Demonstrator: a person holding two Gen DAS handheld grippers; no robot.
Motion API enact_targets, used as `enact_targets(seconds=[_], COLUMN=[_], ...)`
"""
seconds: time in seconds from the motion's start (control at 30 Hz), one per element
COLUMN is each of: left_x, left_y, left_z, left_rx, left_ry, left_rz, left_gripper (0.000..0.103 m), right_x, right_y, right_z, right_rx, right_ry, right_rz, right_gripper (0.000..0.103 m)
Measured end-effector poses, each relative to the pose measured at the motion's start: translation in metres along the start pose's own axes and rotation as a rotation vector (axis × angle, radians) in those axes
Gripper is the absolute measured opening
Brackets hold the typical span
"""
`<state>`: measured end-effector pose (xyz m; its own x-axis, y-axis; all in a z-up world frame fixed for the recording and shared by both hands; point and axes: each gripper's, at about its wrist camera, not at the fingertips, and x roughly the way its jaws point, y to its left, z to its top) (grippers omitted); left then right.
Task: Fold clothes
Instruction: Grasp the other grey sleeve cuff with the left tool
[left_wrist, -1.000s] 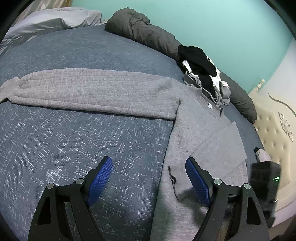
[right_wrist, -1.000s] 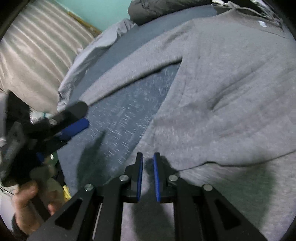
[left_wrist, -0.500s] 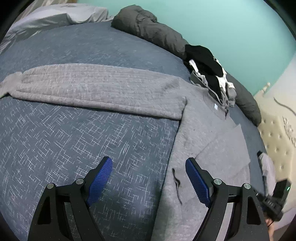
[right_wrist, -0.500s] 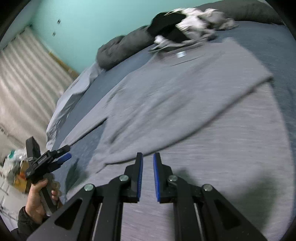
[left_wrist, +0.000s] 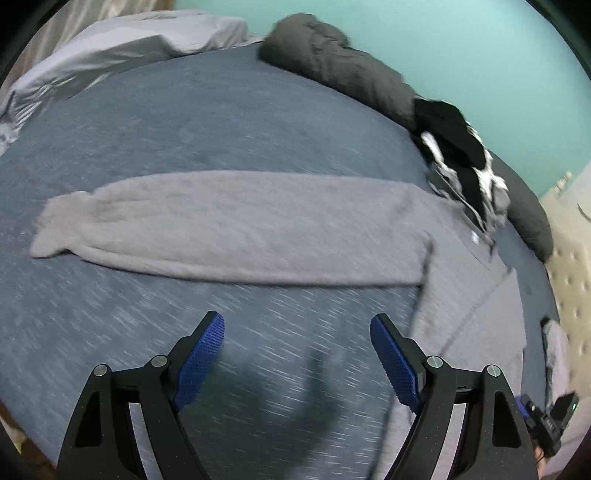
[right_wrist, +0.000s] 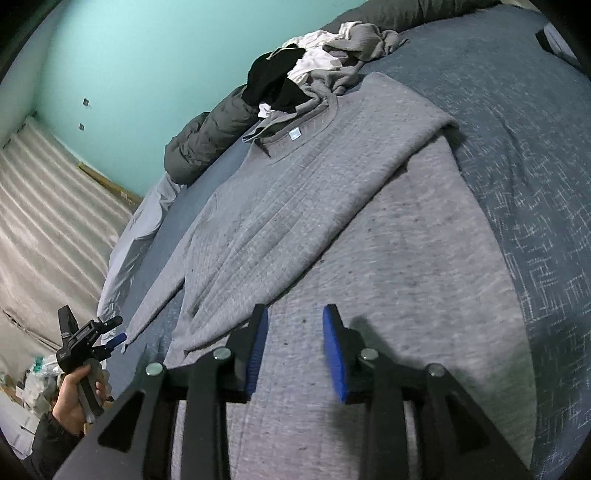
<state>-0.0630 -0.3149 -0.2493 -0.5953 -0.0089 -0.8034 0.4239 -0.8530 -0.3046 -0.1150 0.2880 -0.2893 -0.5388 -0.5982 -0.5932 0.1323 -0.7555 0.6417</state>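
Right wrist alone shows the sweater (right_wrist: 332, 229) collar; left seems blurred.

Bedroom: bed (left_wrist: 258, 110), padded headboard (left_wrist: 570, 295)

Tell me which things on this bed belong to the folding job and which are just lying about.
Part of the job:
- grey long-sleeved knit sweater, one sleeve already folded across its body
- left gripper, open, empty
- right gripper, jaws opening, nothing between them

Lying about:
- heap of black, white and grey clothes
- dark grey puffy duvet roll
- pale grey sheet
- blue patterned bedspread
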Motion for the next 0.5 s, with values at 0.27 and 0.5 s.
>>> enact_targets(seconds=[0.27, 0.5], left_x=[0.000, 0.007], left_y=[0.093, 0.144], left_z=[0.038, 0.048], left_rx=[-0.163, -0.194], left_ry=[0.013, 0.010], left_rz=[0.108, 0.198], left_gripper=[0.085, 0.085], right_x=[-0.003, -0.001], right_y=[-0.004, -0.003], right_z=[0.005, 0.005], right_rx=[0.033, 0.024], right_ry=[-0.012, -0.012], right_rz=[-0.020, -0.032], right_gripper=[0.041, 0.041])
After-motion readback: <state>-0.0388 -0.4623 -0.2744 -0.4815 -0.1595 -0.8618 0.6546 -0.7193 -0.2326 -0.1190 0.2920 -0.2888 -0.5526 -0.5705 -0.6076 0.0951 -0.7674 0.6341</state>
